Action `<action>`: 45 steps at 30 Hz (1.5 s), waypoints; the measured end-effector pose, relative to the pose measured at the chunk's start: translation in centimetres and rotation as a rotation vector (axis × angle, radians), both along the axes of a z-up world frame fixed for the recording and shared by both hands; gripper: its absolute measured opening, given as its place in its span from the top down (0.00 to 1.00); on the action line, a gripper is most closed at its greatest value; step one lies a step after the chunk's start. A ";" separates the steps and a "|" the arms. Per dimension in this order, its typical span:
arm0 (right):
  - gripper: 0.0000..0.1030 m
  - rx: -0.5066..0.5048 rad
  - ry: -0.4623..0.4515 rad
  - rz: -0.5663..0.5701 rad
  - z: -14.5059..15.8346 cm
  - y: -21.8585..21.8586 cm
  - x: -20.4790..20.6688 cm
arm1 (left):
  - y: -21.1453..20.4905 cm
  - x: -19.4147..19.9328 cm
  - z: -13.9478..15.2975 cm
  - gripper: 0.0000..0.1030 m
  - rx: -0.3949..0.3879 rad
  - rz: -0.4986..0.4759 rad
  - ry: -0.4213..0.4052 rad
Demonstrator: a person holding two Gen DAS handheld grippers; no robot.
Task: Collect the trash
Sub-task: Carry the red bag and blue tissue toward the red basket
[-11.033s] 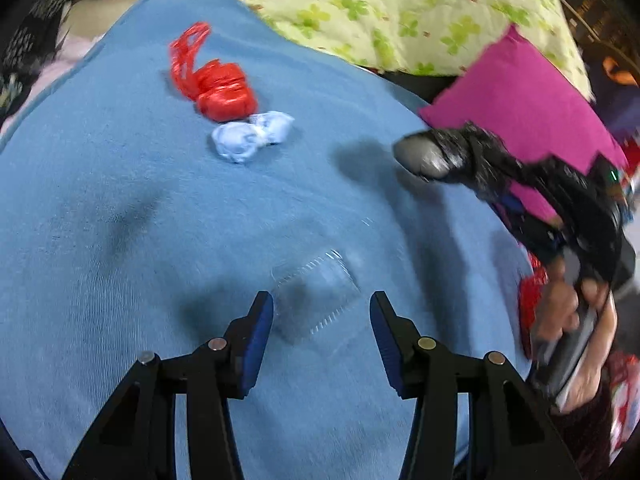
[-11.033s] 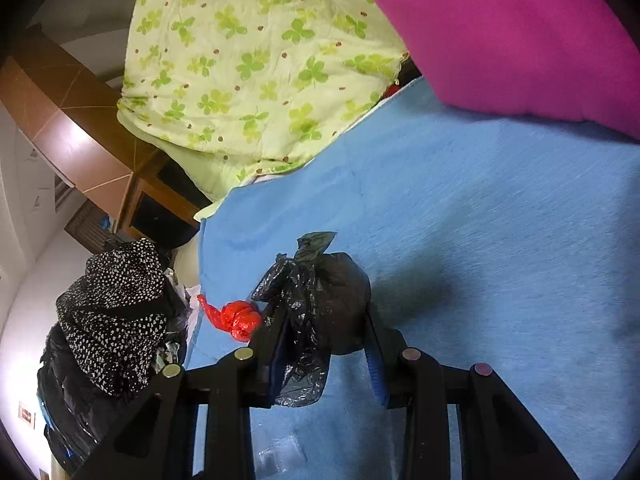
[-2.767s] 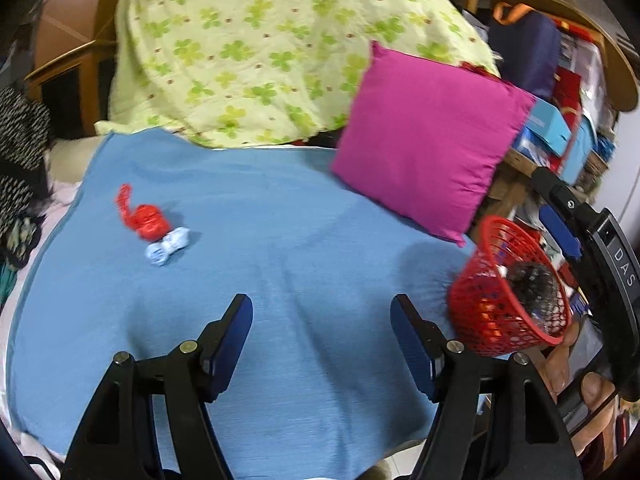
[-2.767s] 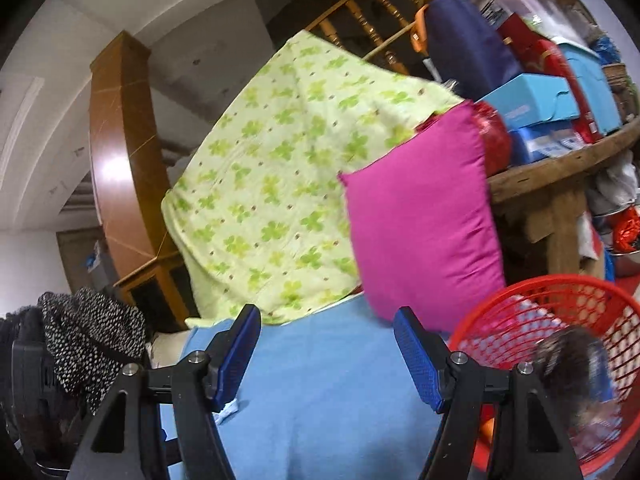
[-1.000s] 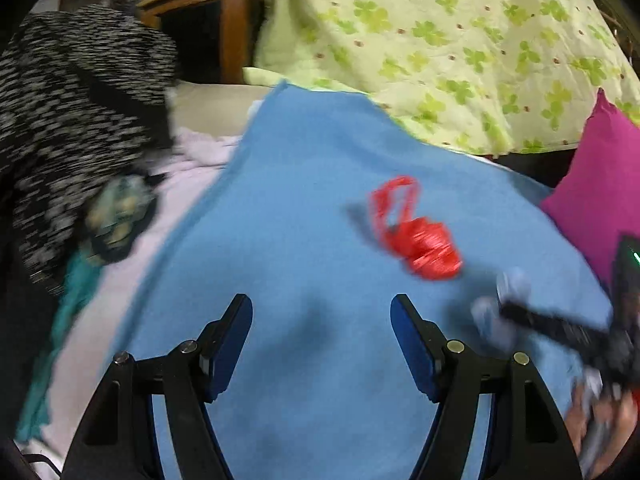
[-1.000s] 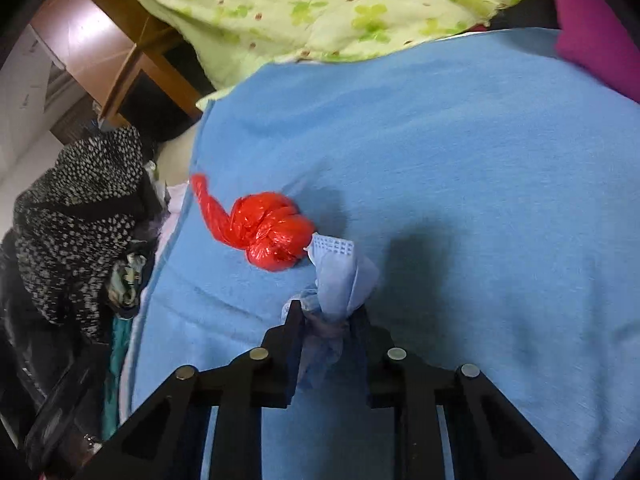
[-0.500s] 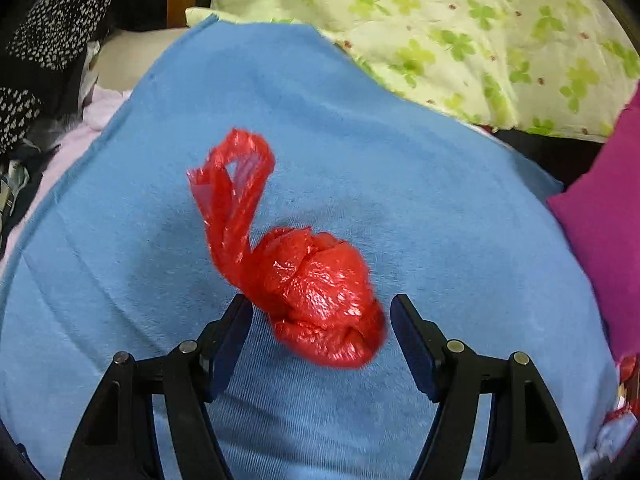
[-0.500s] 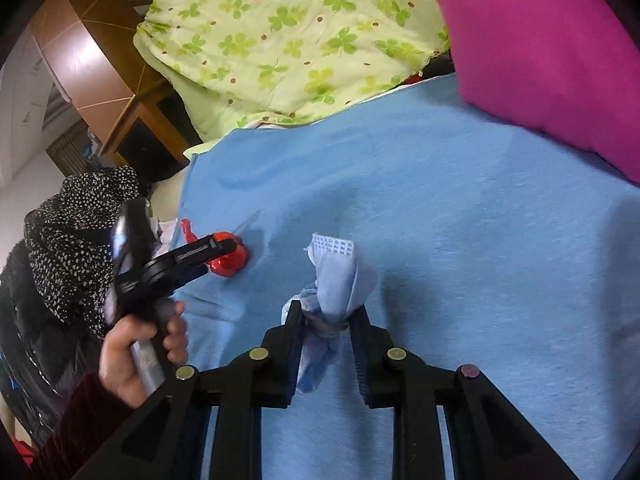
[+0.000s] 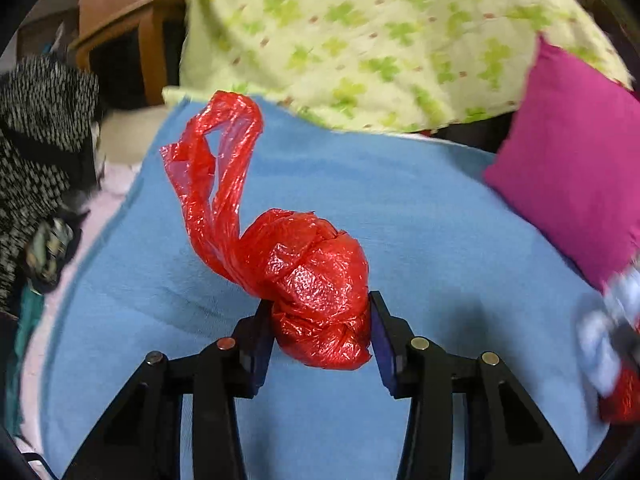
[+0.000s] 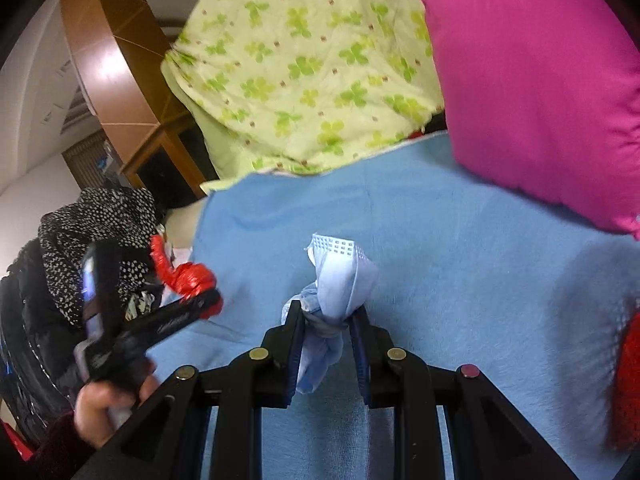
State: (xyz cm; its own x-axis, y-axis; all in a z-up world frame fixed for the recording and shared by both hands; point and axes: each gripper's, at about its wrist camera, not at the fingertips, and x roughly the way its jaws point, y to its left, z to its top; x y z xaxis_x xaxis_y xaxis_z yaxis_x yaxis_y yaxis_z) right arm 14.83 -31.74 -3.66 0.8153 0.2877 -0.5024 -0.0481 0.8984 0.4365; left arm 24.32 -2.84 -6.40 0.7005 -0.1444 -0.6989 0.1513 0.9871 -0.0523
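Now, left claw point(image 9: 318, 322): pressed onto the knotted red plastic bag point(image 9: 316, 288), pads on both sides of the bundle, which is lifted clear of the blue blanket point(image 9: 420, 220); its loop handles stick up to the left.
Right claw point(image 10: 326, 326): pinching the crumpled blue face mask point(image 10: 340, 280) at its knotted middle (one pleated end stands up above the fingers, the other hangs between them).
Left claw from the right camera: seen at the left edge, held in a hand point(image 10: 100, 412), with the red bag at its tip over the blanket's edge.
Blanket: blue, spread under both claws.
Pillow point(image 10: 536, 80): magenta, resting on the far right of the blanket.
Quilt point(image 9: 380, 36): pale green with a clover print, behind the blanket.
Clothes point(image 9: 36, 140): black-and-white speckled pile, off the blanket's left side.
Basket point(image 10: 628, 384): red mesh, just visible at the right edge.
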 end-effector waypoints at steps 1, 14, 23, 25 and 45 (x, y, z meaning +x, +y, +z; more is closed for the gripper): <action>0.76 0.004 -0.014 -0.002 0.3 -0.2 -0.5 | -0.3 -1.6 0.9 0.55 0.015 -0.011 -0.018; 0.76 0.040 -0.202 -0.103 3.9 -3.4 -9.9 | -4.0 -15.9 7.3 0.54 0.043 -0.146 -0.160; 0.76 0.013 -0.325 -0.177 4.8 -6.5 -16.3 | -6.3 -18.1 8.3 0.54 0.054 -0.182 -0.193; 0.76 0.031 -0.327 -0.191 4.7 -7.3 -16.5 | -6.8 -18.6 8.4 0.54 0.058 -0.188 -0.196; 0.76 0.109 -0.372 -0.255 4.7 -11.5 -18.4 | -11.3 -21.0 9.5 0.54 0.076 -0.272 -0.226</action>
State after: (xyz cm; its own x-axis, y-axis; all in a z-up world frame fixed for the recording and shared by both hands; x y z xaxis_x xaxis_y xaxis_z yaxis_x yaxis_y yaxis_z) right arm -3.61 -43.19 1.06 0.9861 0.0892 -0.1404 -0.0024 0.8515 0.5244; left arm 3.27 -14.14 3.07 0.7815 -0.3008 -0.5466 0.4088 0.9087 0.0844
